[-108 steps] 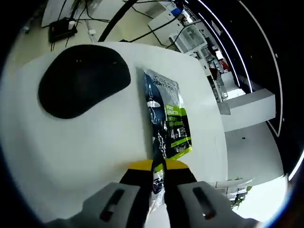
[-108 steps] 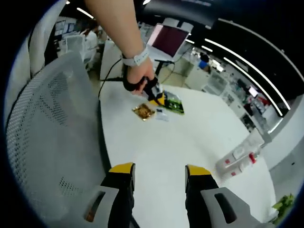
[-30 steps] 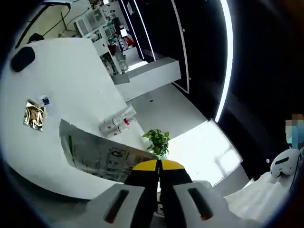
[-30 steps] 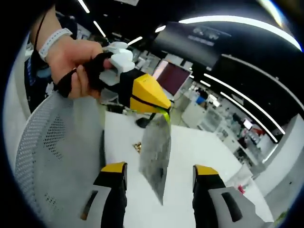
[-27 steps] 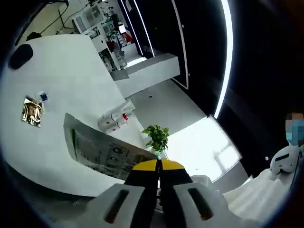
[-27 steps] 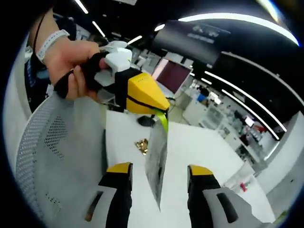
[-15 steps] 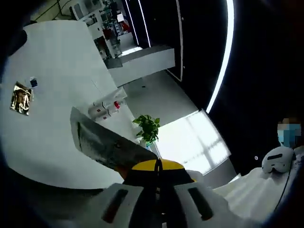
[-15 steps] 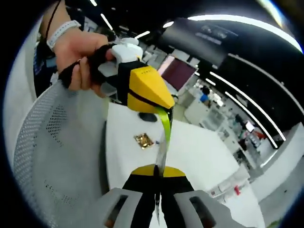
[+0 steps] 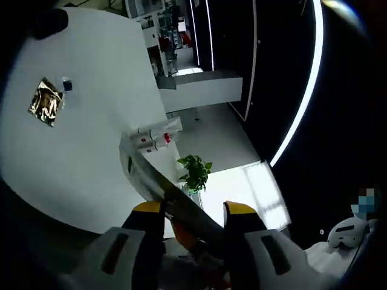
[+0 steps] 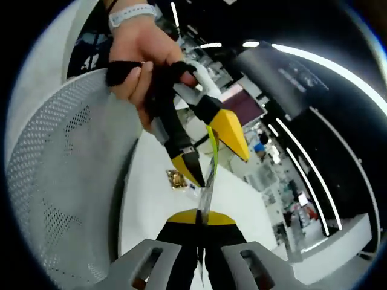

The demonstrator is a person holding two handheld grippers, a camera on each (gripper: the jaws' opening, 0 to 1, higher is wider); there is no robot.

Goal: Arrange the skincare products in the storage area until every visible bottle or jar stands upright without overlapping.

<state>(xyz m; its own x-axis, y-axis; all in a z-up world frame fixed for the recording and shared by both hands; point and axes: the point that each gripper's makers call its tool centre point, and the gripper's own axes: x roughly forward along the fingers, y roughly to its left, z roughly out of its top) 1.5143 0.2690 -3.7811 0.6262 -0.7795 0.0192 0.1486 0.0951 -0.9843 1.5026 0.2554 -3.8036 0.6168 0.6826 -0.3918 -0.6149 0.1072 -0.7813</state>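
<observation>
Right gripper (image 10: 202, 220) is clamped tight on the lower edge of the thin silver-and-green foil sachet (image 10: 209, 172), which stands edge-on to my right gripper view. Up in the air above the white round table (image 9: 84, 157), the sachet hangs clear of the surface. Left gripper (image 9: 193, 208) has its yellow-tipped jaws spread wide, with the sachet running up between them, and I can't tell whether either pad touches it. From the right gripper view I see that left gripper (image 10: 213, 158), held in a hand (image 10: 142, 60), straddling the top of the sachet. I read this as a handover, so the careful way, I'd say, is to hold the right pinch firm and draw the left jaws straight back along the sachet's plane so they don't snag or twist the foil. Then I'd carry it down to a bare patch of table, apart from the others. Now the count: one sachet in the grip, one crinkled gold foil sachet (image 9: 45, 103) flat on the table, and one tiny blue packet (image 9: 66, 84) just beside it. White bottles with red caps (image 9: 154, 138) lie on their sides near the far edge. I make out two, possibly more. One white mesh chair (image 10: 60, 181) stands by the table.
</observation>
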